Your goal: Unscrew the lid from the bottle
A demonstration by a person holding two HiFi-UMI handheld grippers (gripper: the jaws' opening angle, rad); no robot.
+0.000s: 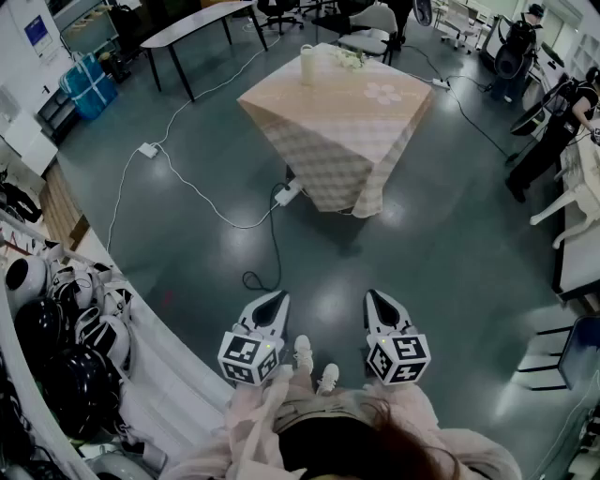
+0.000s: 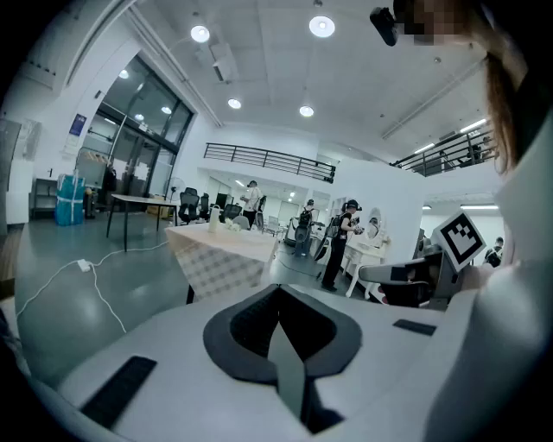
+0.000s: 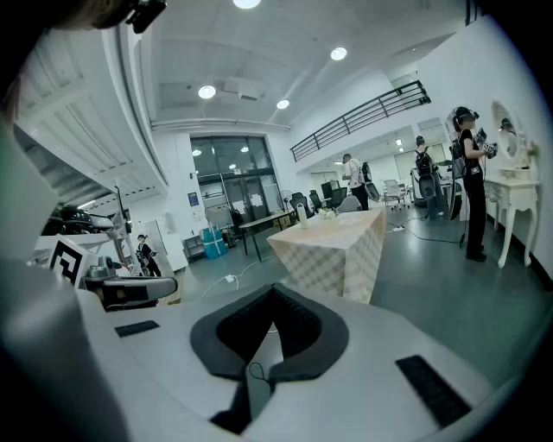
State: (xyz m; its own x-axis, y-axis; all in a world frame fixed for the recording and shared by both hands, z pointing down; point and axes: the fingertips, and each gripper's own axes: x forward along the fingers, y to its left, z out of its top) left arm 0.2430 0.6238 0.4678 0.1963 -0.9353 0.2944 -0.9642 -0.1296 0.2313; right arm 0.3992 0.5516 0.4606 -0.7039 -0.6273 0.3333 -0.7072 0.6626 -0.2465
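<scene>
A cream bottle [image 1: 307,64] with its lid on stands at the far edge of a table with a checked cloth [image 1: 347,131], well ahead of me across the floor. It also shows small in the left gripper view, bottle [image 2: 213,217], and in the right gripper view, bottle [image 3: 302,211]. My left gripper [image 1: 278,298] and right gripper [image 1: 373,296] hang side by side close to my body, far from the table. Both are shut with nothing between the jaws, as the left gripper [image 2: 278,289] and right gripper [image 3: 275,289] show in their own views.
White flowers [image 1: 352,58] lie near the bottle. Cables and power strips [image 1: 148,150] [image 1: 288,194] run over the grey floor towards the table. Dark helmets [image 1: 56,328] line a shelf at my left. A black table [image 1: 197,23] stands behind; people [image 1: 562,122] and white furniture are at the right.
</scene>
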